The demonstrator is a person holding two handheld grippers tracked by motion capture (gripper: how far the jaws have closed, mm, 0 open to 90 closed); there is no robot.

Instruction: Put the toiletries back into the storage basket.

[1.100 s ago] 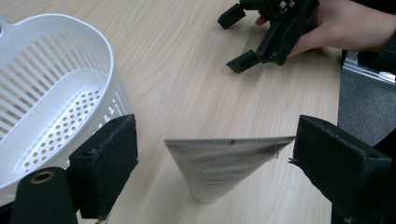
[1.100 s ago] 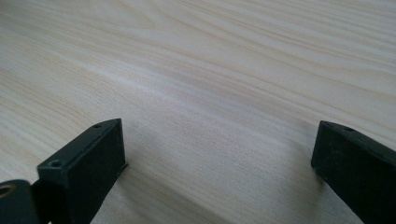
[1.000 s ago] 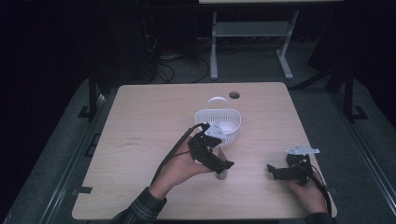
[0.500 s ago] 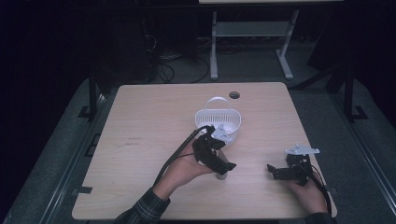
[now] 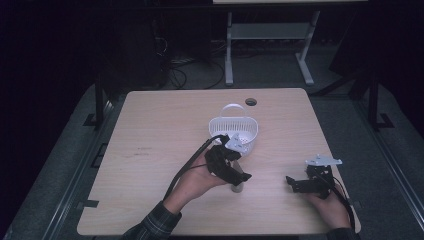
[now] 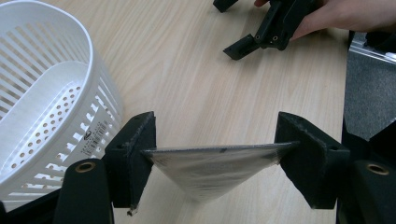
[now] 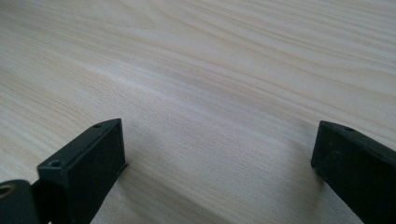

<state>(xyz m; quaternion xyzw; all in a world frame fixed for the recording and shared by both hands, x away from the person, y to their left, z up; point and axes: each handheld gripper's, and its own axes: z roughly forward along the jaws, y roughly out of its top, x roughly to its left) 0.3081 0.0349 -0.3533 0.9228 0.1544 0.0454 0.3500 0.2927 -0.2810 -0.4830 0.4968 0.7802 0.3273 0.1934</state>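
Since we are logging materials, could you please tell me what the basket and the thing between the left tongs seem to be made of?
Basket: white plastic, smooth, with moulded slots and holes. Pouch between the left tongs: seemingly thin clear plastic film, glossy and wrinkled; contents unclear.

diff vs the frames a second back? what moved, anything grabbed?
The left claw has just been closing its jaws on a clear plastic cup beside the white basket; both pads now touch the cup's flattened rim. The left hand stayed where it was. The right claw stays open over bare table, and the basket has not moved.
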